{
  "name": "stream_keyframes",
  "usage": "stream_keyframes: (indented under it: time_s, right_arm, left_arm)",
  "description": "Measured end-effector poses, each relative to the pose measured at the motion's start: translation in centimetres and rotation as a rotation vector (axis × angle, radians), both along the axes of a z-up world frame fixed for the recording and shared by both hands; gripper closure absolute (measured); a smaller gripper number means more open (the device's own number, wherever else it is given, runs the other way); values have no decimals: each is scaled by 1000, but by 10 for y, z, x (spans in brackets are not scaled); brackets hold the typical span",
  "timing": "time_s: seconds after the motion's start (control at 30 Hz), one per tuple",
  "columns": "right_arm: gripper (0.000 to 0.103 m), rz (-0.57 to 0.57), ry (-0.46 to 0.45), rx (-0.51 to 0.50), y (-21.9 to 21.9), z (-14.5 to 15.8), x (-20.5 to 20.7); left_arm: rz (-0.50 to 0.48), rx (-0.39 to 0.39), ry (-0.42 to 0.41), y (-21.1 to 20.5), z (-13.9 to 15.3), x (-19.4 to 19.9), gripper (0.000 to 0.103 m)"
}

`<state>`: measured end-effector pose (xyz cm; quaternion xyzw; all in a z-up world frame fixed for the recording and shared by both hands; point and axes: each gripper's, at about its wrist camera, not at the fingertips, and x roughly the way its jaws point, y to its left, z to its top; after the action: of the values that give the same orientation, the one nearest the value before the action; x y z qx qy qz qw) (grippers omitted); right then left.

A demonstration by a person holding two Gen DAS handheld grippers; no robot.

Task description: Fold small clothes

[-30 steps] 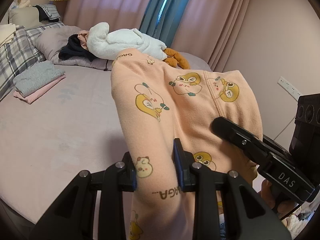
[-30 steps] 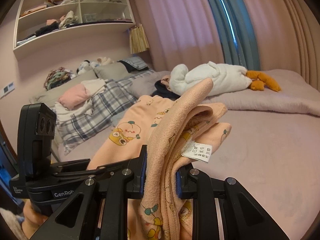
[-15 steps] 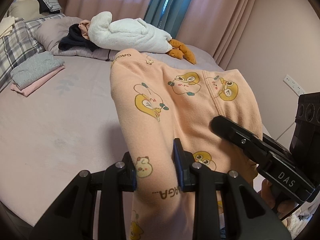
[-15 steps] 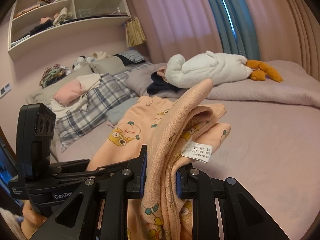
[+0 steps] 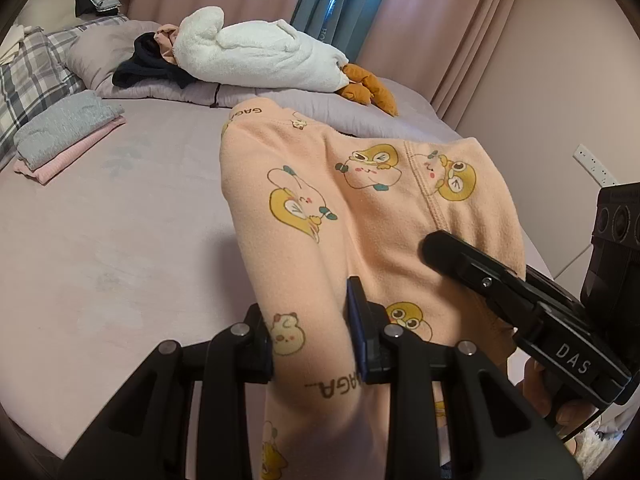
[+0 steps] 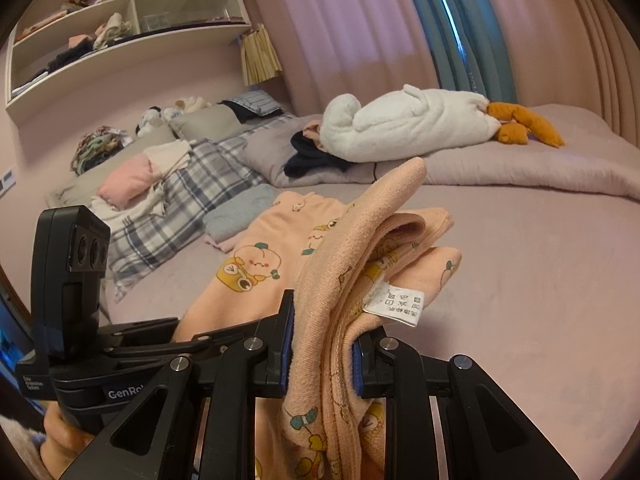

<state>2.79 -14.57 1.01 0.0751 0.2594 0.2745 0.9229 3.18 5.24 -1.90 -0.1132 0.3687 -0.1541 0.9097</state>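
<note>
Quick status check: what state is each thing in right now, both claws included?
Left claw: shut on the garment.
Right claw: shut on bunched layers of it.
Peach cartoon-print fleece garment: held up, far end draped toward the bed.
Grey and pink clothes stack: folded, on the mauve bedsheet.

Bedroom w/ pink walls [image 5: 560, 80]. Big bed [image 5: 120, 240] w/ mauve sheet fills most of the view. Pink curtains [image 6: 340, 32] across the back, blue-grey strip [image 6: 456, 28] btwn them, daylight coming thru. White wall shelf [image 6: 132, 40] top left w/ cubbies, stuffed w/ clothes. Plaid pillow [image 6: 192, 196] and grey pillow [image 6: 256, 148] at the headboard end. Wall socket [image 5: 594, 164] at right.
</note>
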Motion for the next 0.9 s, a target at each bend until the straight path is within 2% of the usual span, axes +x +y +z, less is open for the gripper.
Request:
stream_keyframes:
  time_s: [0.9]
  right_arm:
    - [78, -13, 58, -11, 11, -17, 17]
  left_arm:
    - [16, 8, 43, -5, -22, 14, 74]
